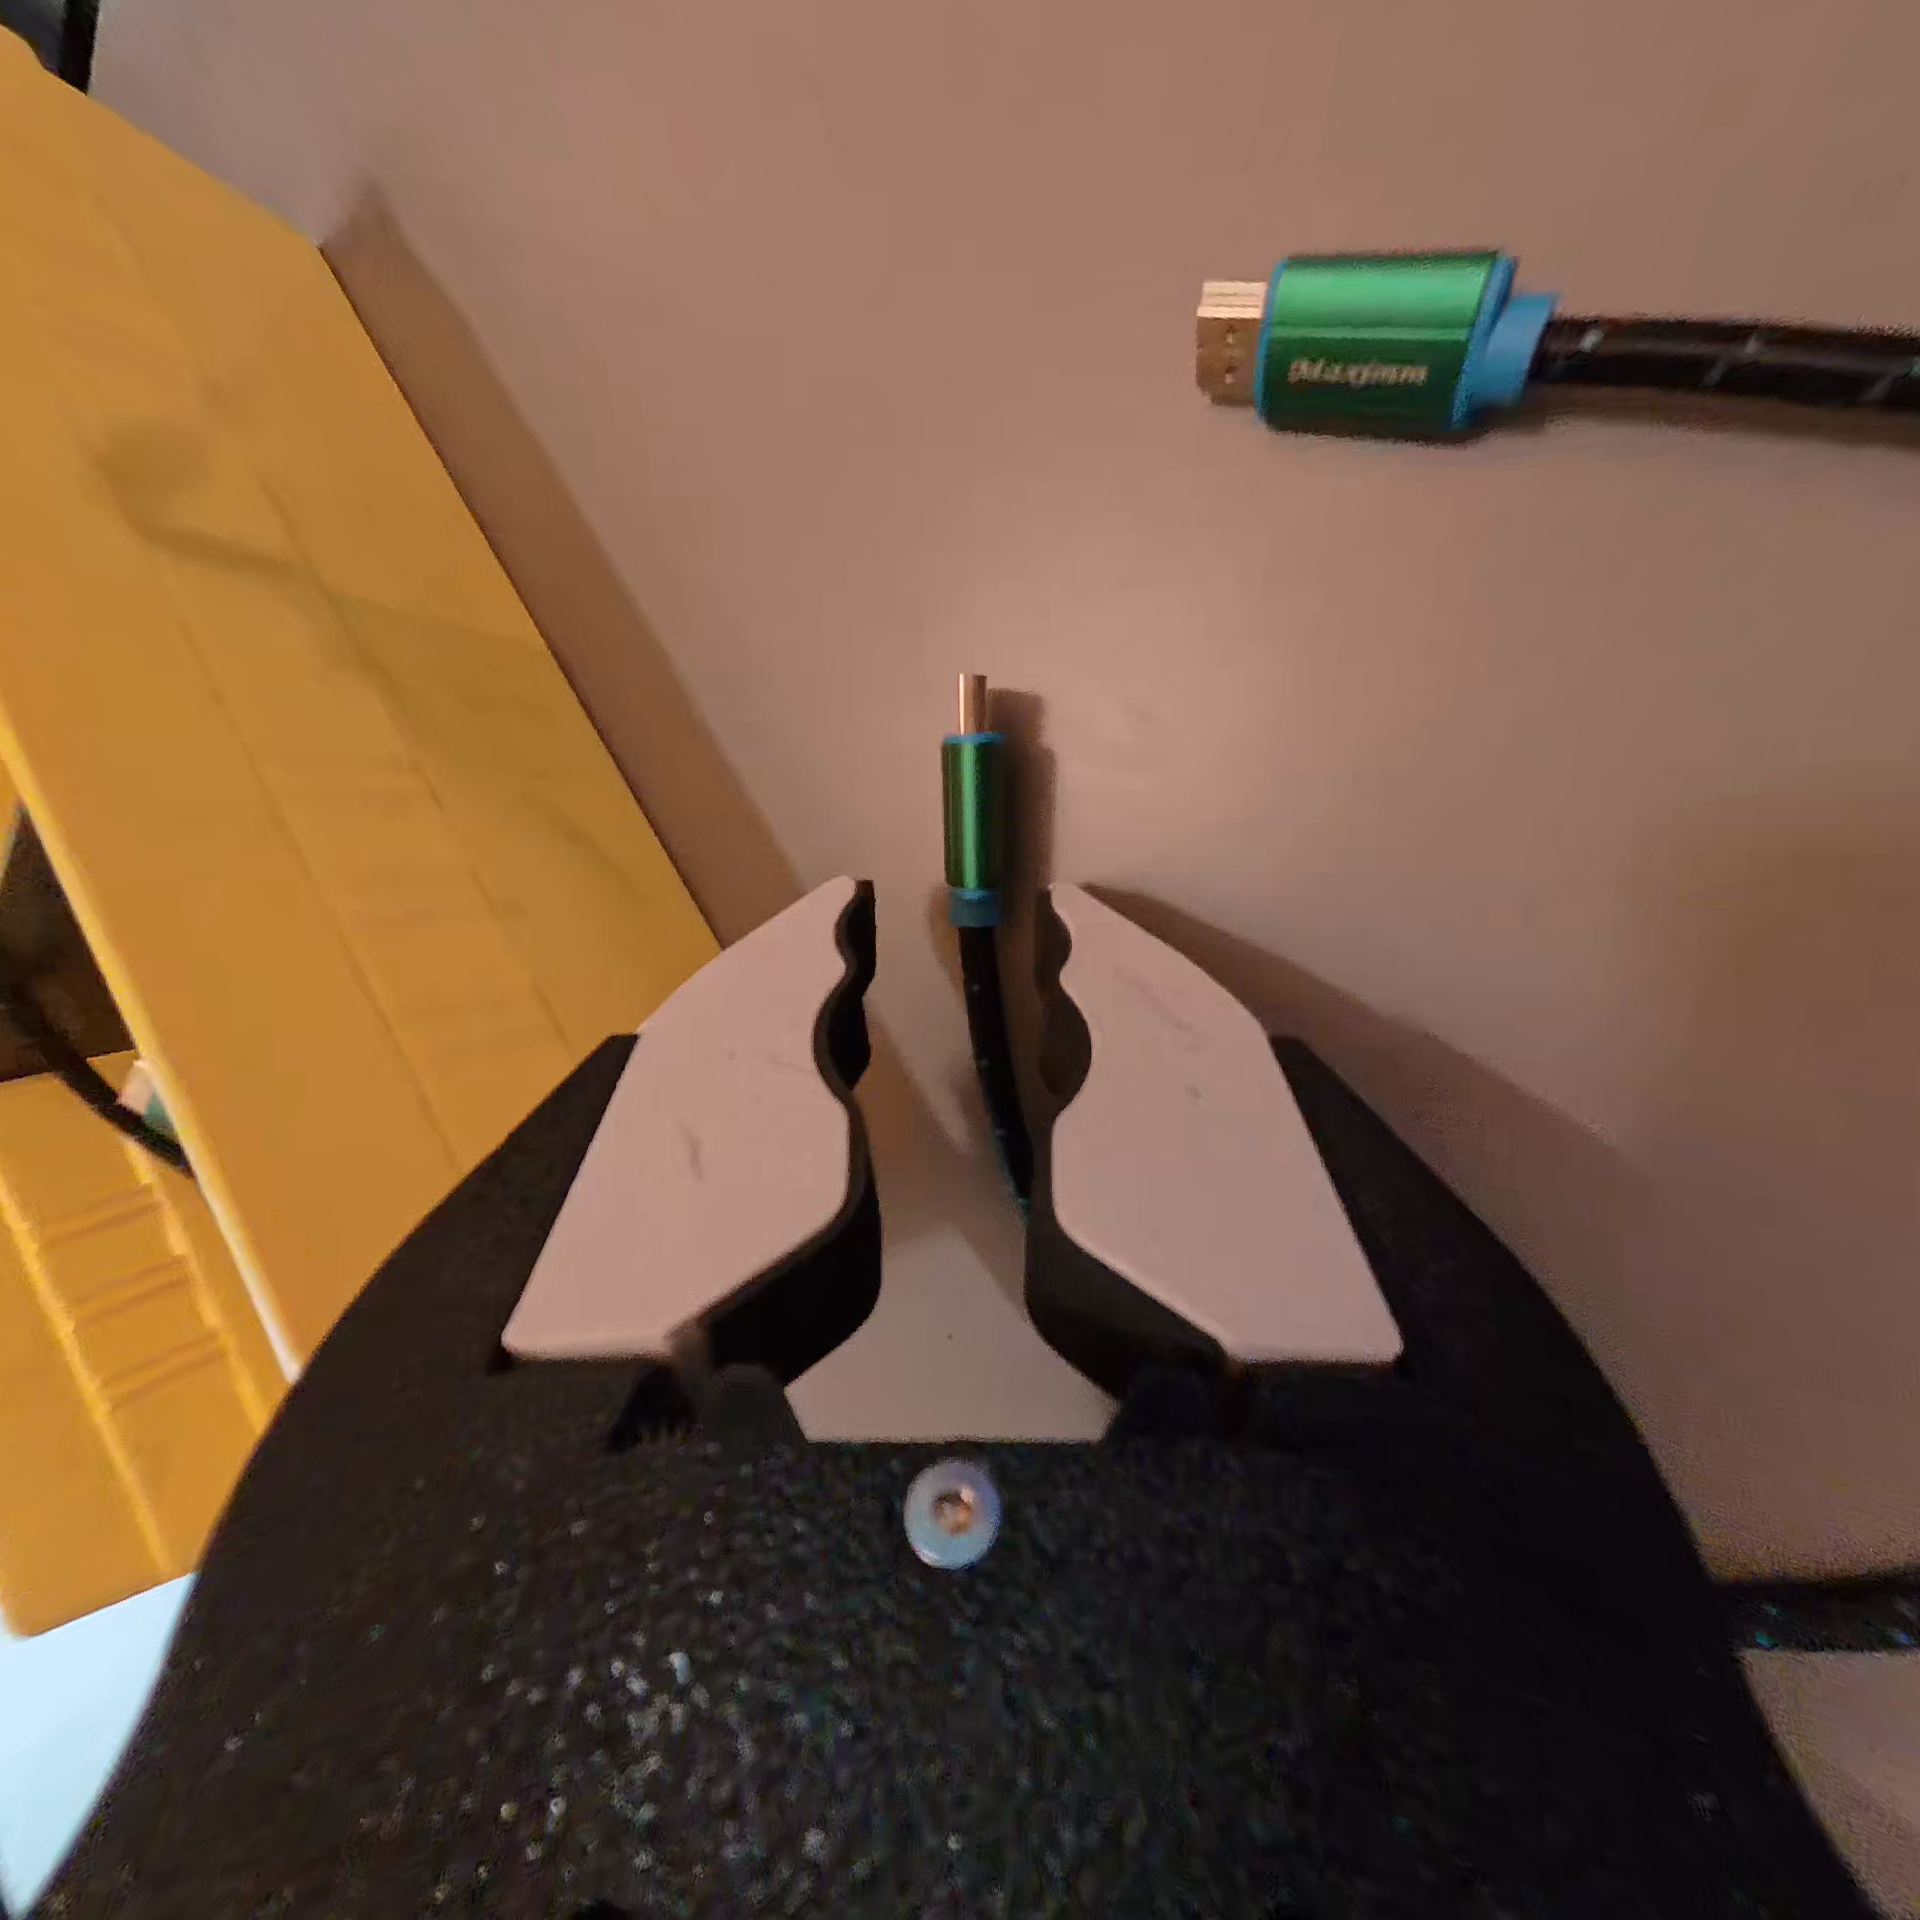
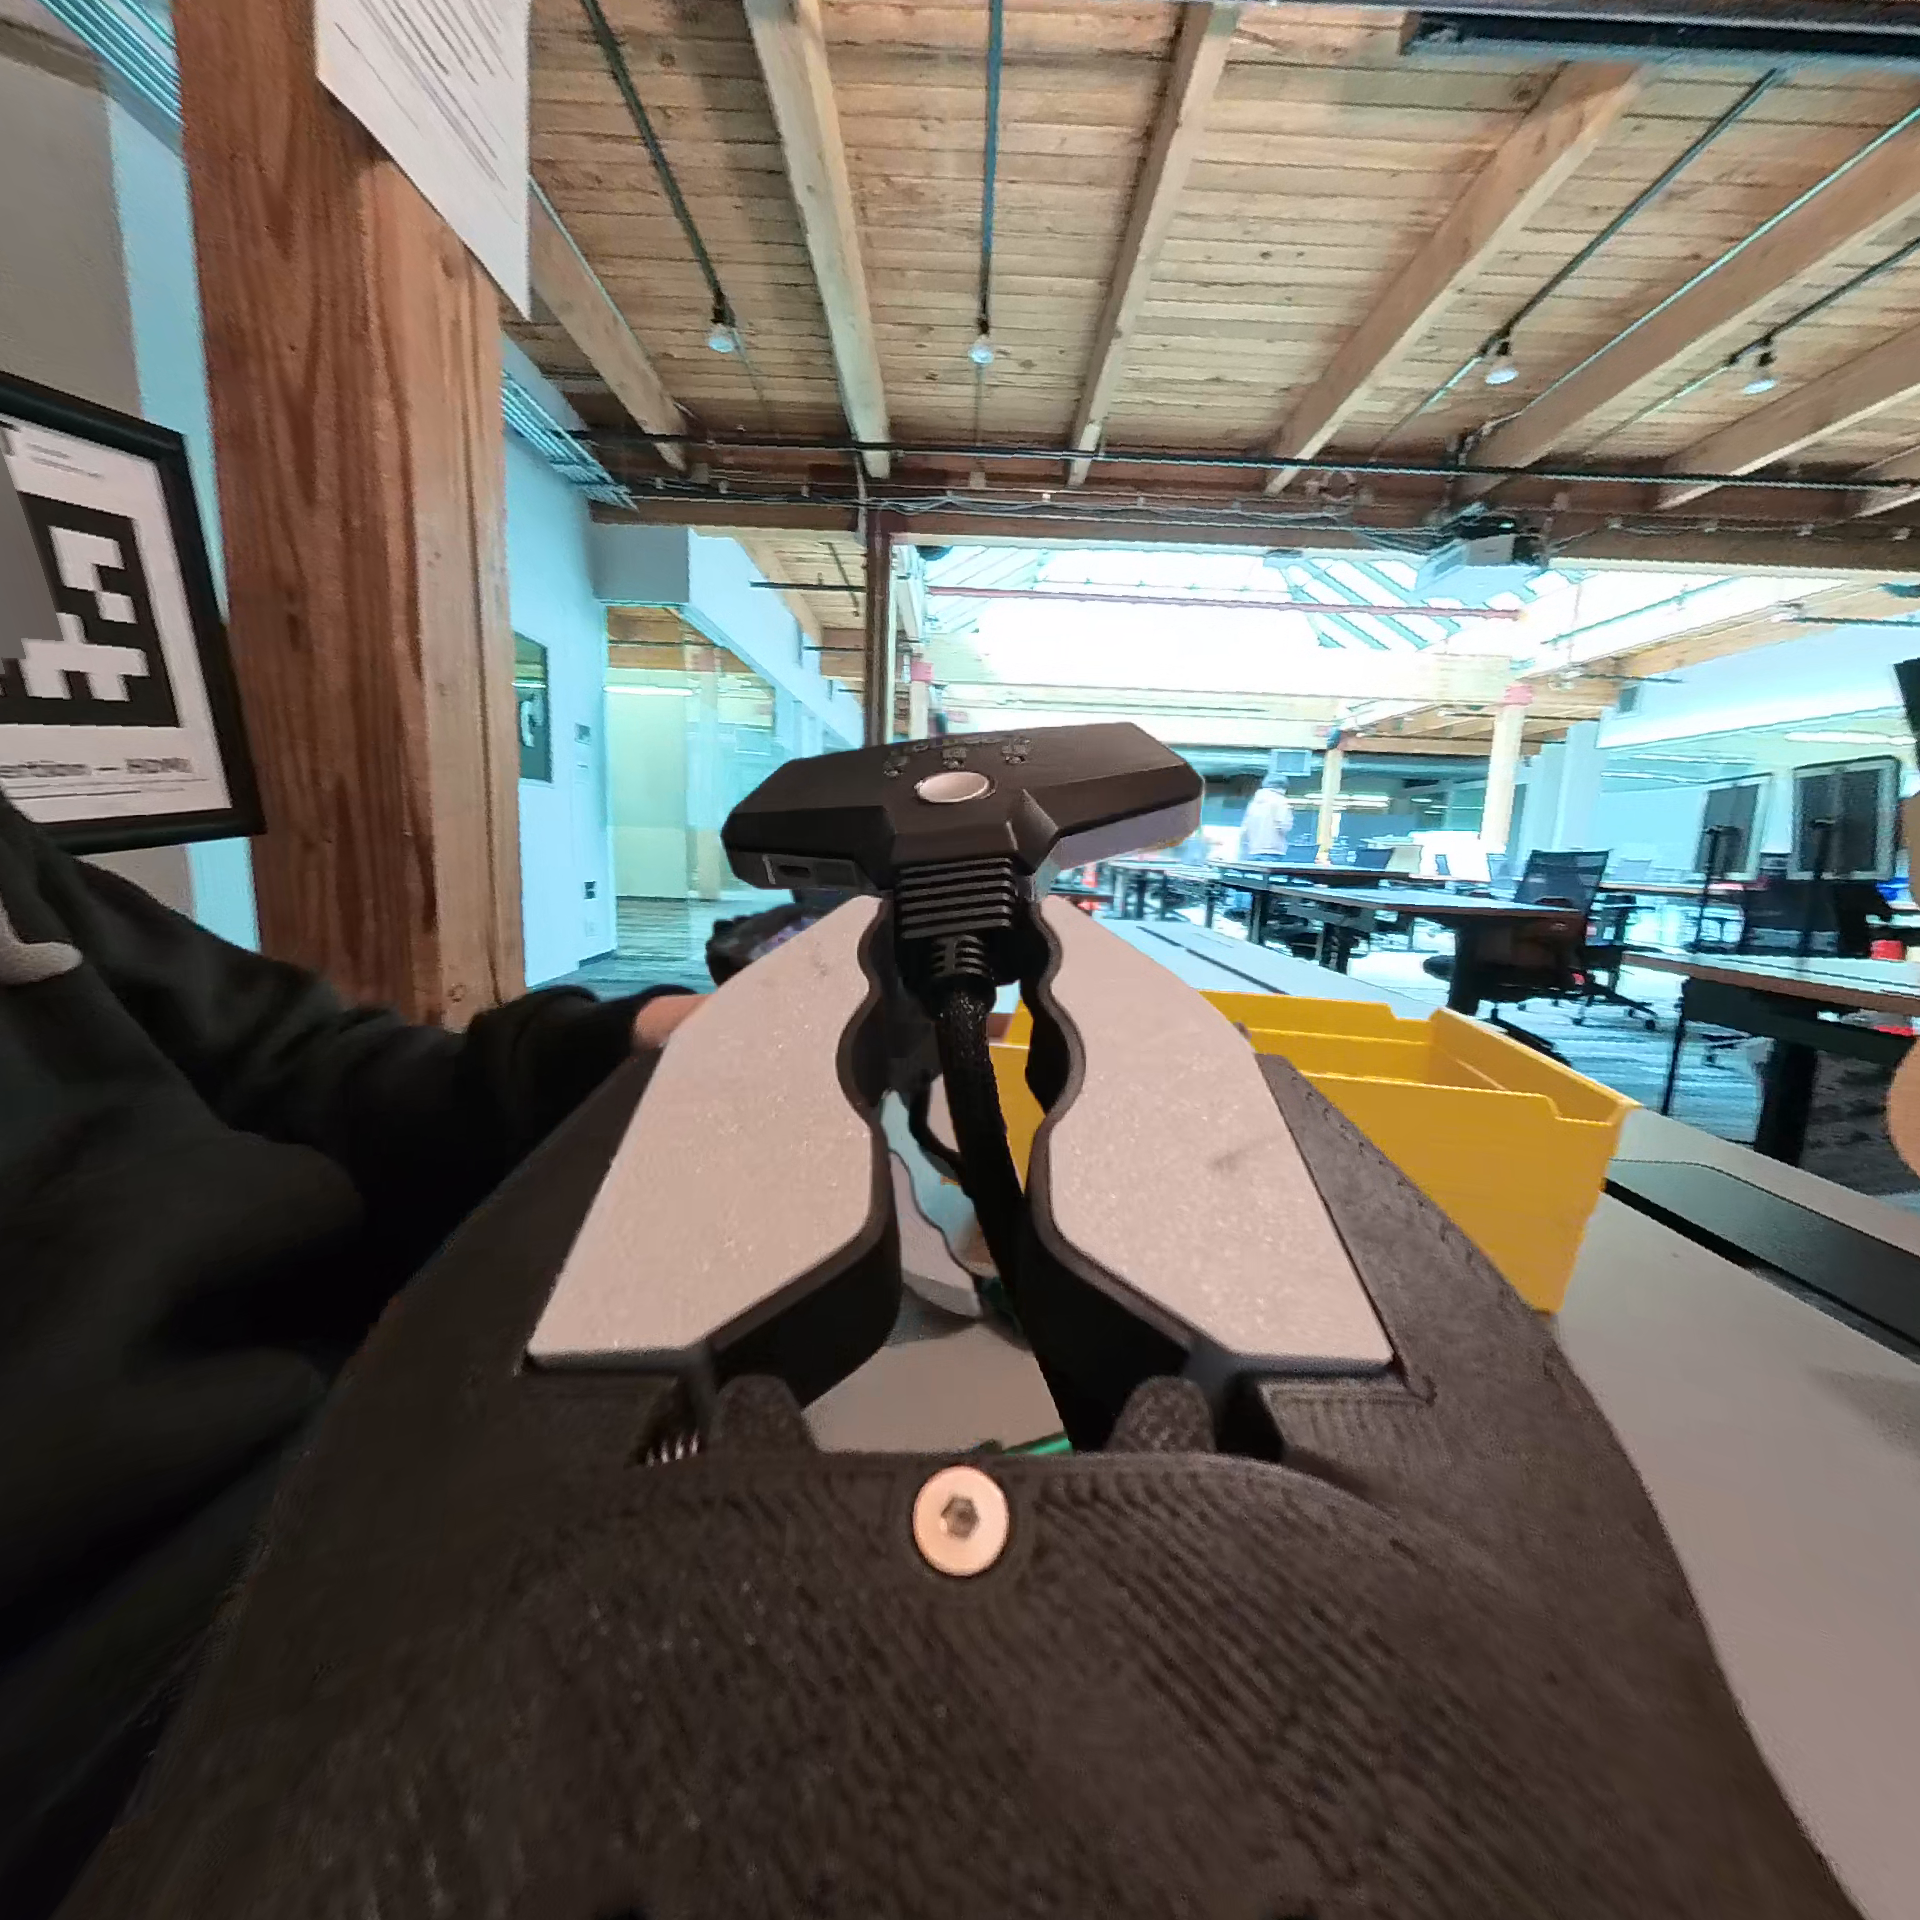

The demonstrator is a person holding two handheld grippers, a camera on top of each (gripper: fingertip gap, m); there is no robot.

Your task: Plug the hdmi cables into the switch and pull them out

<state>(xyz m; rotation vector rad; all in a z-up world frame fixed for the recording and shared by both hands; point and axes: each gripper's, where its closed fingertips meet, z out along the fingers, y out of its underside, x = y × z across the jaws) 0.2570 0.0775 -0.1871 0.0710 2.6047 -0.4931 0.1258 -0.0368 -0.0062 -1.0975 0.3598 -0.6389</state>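
In the left wrist view, my left gripper (image 1: 961, 904) is open above the tan table. A green HDMI plug (image 1: 971, 810) lies just past the fingertips, gold tip pointing away. Its black braided cable (image 1: 997, 1049) runs back between the fingers, near the right one. A second green HDMI plug (image 1: 1382, 343) lies at the upper right, tip pointing left. In the right wrist view, my right gripper (image 2: 956, 925) is shut on the ribbed cable neck of the black HDMI switch (image 2: 961, 800) and holds it up in the air. A port shows on the switch's left side.
A yellow bin (image 1: 260, 727) stands at the left in the left wrist view. Yellow bins (image 2: 1455, 1101) sit beyond the right gripper. A person's dark sleeve (image 2: 208, 1091) is at the left, with a wooden post (image 2: 353, 520) behind it. Office tables and chairs stand far off.
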